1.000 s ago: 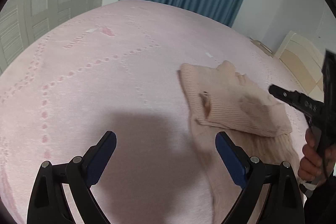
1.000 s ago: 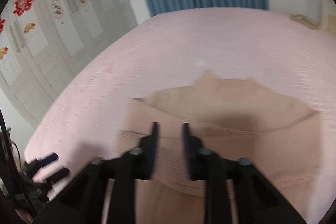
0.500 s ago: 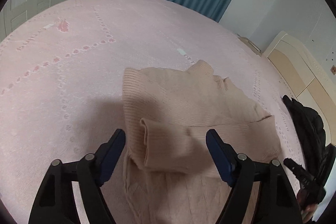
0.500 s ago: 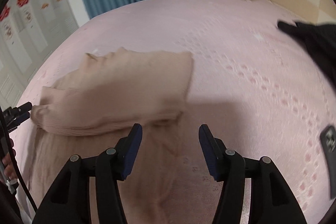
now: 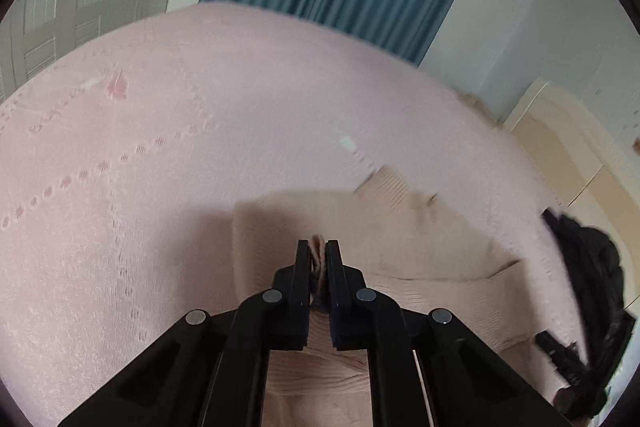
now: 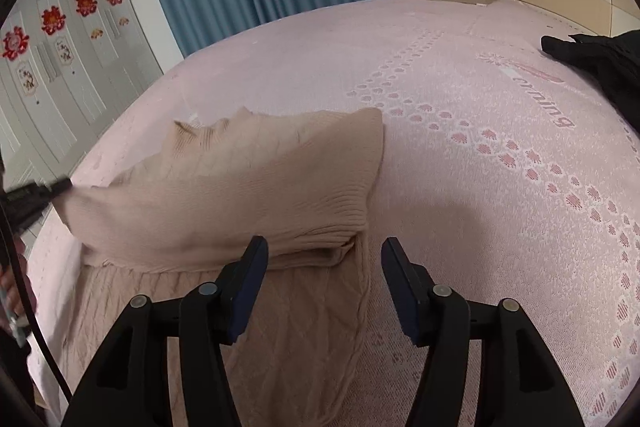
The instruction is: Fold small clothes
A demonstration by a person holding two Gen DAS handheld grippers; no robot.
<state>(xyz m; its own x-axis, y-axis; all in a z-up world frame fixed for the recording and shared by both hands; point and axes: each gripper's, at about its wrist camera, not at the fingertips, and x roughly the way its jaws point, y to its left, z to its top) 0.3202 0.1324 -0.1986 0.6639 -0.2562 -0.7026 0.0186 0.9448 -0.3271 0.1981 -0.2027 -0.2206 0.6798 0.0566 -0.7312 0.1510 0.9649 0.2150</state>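
Since a second ago your left gripper [image 5: 318, 255] has swung in over the beige knit sweater [image 6: 240, 187] and pinched a ridge of its folded sleeve, while your right gripper [image 6: 324, 259] has been opening and stands spread, empty, at the sleeve's right end. On the pink bedspread [image 6: 480, 147] the sweater lies near you, collar far, hem near; the sleeve runs left-right. Grip that right end, then lift both evenly.

Sweater [image 6: 248, 187] on bed [image 6: 460, 187]; jacket (perhaps) [image 6: 600, 63] far right.
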